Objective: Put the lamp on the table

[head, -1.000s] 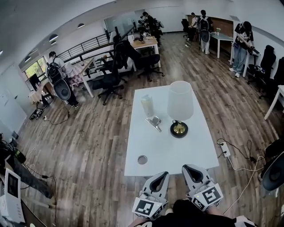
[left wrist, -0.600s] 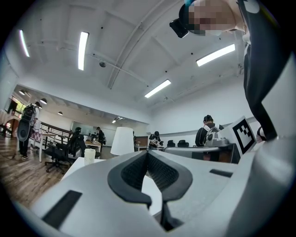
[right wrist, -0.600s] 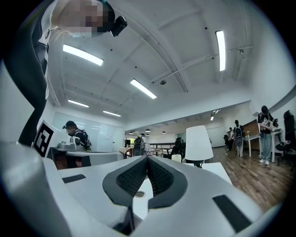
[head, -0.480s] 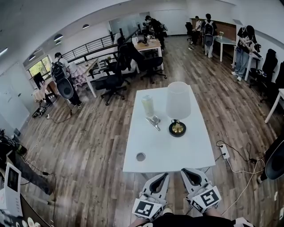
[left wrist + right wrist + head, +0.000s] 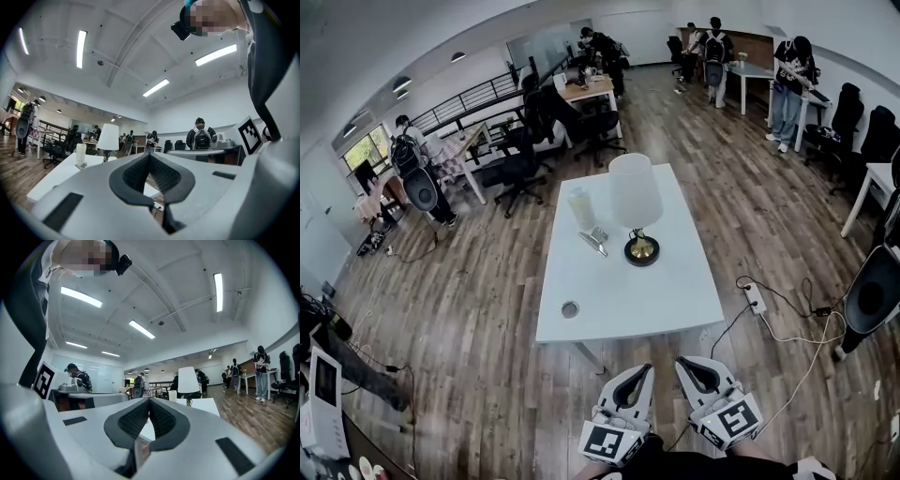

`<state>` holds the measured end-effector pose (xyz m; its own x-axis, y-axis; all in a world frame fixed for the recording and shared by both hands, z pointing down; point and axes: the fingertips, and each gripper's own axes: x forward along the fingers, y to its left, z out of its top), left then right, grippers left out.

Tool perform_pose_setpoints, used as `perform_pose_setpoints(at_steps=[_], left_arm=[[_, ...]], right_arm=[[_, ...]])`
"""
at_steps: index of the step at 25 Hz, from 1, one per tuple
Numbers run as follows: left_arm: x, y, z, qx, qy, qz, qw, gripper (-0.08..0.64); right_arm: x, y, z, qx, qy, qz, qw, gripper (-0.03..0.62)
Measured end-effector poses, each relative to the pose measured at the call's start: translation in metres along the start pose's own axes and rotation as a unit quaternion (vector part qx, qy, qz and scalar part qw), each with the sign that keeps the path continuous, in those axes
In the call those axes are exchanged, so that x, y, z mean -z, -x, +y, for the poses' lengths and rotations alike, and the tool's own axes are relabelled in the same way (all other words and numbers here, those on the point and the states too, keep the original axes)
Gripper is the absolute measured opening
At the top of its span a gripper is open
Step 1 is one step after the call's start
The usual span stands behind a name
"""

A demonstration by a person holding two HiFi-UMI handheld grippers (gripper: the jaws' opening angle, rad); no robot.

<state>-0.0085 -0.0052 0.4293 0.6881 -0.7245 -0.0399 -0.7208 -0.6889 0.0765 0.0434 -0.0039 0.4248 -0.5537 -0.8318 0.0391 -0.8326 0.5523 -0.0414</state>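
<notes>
White rectangular table carries the white-shaded, black-based lamp.
Task seems done; left gripper and right gripper are closed, empty.

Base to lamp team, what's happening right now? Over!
Left gripper and right gripper shut, empty, short of the table. Lamp upright on it, untouched. Pale container beside it, nothing in the way.

Left claw, right claw — grey, black-padded
</notes>
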Motion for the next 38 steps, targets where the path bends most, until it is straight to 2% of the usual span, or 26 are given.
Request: perform_pose_setpoints(at_steps=[8,13,18,22,25,31,38], left_arm=[[0.014,0.027,-0.071,-0.013,0.007,-0.002,0.9999,0.005],[0.014,0.050,-0.098,-0.025,0.009,0.004,0.9996,0.004],[0.010,0.058,-0.102,-0.037,0.003,-0.008,0.9993,0.004],[0.006,0.058,-0.106,-0.036,0.002,-0.002,0.9994,0.004],[-0.004,0.063,-0.112,-0.031,0.002,-0.020,0.9993,0.003],[0.002,0.075,-0.120,-0.015,-0.005,-0.001,0.9999,0.004],[0.003,0.079,-0.119,-0.010,-0.002,0.003,0.9999,0.003]], right_arm=[[0.014,0.071,0.008,-0.015,0.000,0.000,1.000,0.018],[0.016,0.095,0.018,-0.022,-0.009,-0.005,1.000,0.018],[0.016,0.104,0.019,-0.025,-0.015,-0.018,0.999,0.018],[0.006,0.114,0.020,-0.017,-0.006,-0.027,0.999,0.018],[0.003,0.123,0.024,-0.004,0.001,-0.034,0.999,0.018],[0.005,0.124,0.036,-0.002,-0.007,-0.031,1.000,0.018],[0.002,0.123,0.043,-0.003,0.002,-0.034,0.999,0.018]])
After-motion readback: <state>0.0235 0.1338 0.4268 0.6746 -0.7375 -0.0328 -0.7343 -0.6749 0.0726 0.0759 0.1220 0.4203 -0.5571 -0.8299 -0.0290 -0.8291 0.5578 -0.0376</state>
